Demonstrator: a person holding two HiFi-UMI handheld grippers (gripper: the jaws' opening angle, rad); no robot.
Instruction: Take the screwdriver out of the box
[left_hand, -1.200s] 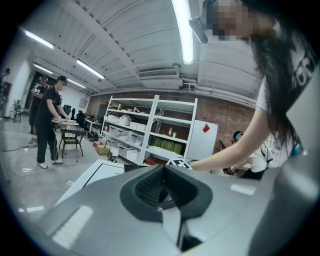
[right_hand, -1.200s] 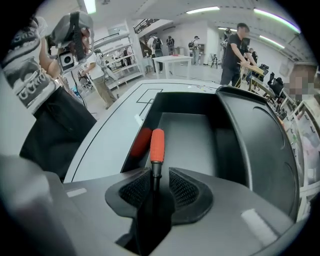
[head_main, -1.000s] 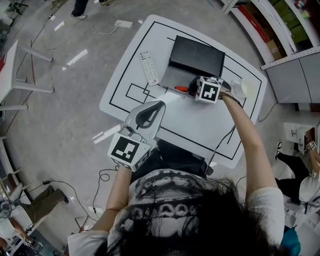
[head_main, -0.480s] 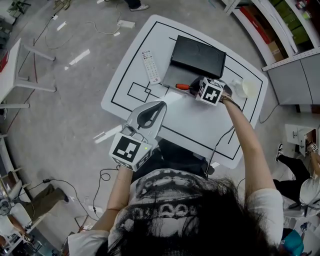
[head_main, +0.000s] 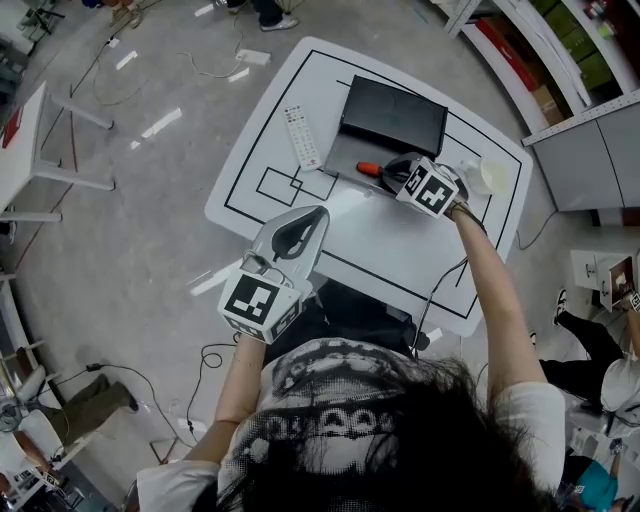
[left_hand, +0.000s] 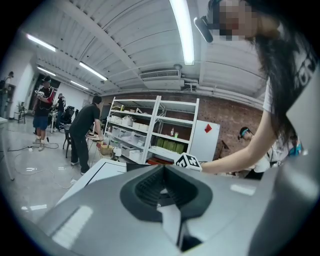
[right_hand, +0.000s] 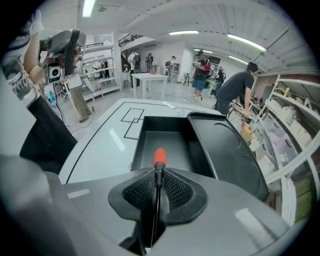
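Right gripper view has the right gripper (right_hand: 159, 176) with its jaws pinching the thin dark shaft of a slim screwdriver with an orange handle (right_hand: 159, 156); the jaws have just been closing on it. The handle sticks out past the jaw tips, above the open tray of a black box (right_hand: 165, 140), whose lid lies folded back to the right. From the head view the right gripper (head_main: 393, 171) reaches over the tray's near edge, the screwdriver (head_main: 368, 168) pointing left across the black box (head_main: 395, 112). A white remote control (head_main: 302, 135) lies just left of the box on the white surface with black lines (head_main: 400, 250). Nearer the person, the left gripper (head_main: 318, 213) hangs over the surface's near edge, well apart from the box, its jaws pressed together with nothing between them (left_hand: 161, 192).
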